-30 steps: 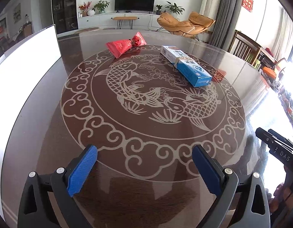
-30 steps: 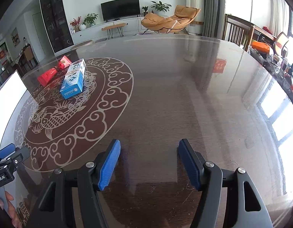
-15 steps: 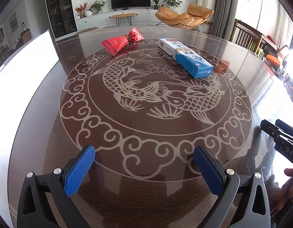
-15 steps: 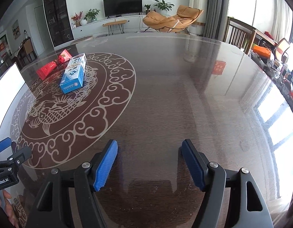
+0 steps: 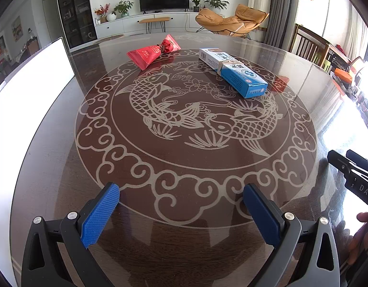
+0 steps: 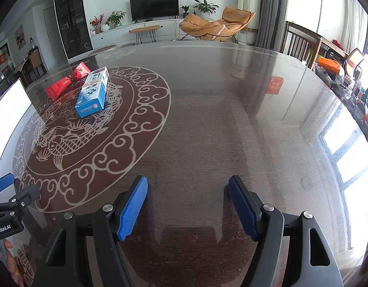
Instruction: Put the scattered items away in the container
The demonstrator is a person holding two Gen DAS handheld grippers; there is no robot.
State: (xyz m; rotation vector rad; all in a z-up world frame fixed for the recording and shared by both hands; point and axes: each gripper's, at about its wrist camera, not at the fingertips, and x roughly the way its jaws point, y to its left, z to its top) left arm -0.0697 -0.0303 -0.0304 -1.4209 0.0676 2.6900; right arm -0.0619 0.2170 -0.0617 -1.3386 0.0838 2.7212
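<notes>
Two hand-held grippers hover low over a glossy round table (image 5: 52, 167), each with its blue-padded fingers spread wide and nothing between them. At the bottom of the left wrist view, the left gripper (image 5: 181, 212) faces a carp medallion (image 5: 196, 119) inlaid in the tabletop; at that frame's right edge the right gripper shows as a dark tip. The right wrist view places the right gripper (image 6: 187, 205) over plain dark wood at bottom centre, with bare tabletop stretching to the far rim and the window-lit right edge, ground the other camera barely shows. Beyond the medallion's centre, a blue box (image 5: 231, 71) lies flat at the upper right of the left view, and a red packet (image 5: 153, 52) lies just beside it toward upper centre, the two apart. A white container (image 5: 28, 91), its wall overexposed, fills the left edge of the left view and appears only as a sliver in the other. Past the table stand a television (image 6: 154, 7) and a tan lounge chair (image 6: 215, 24).
</notes>
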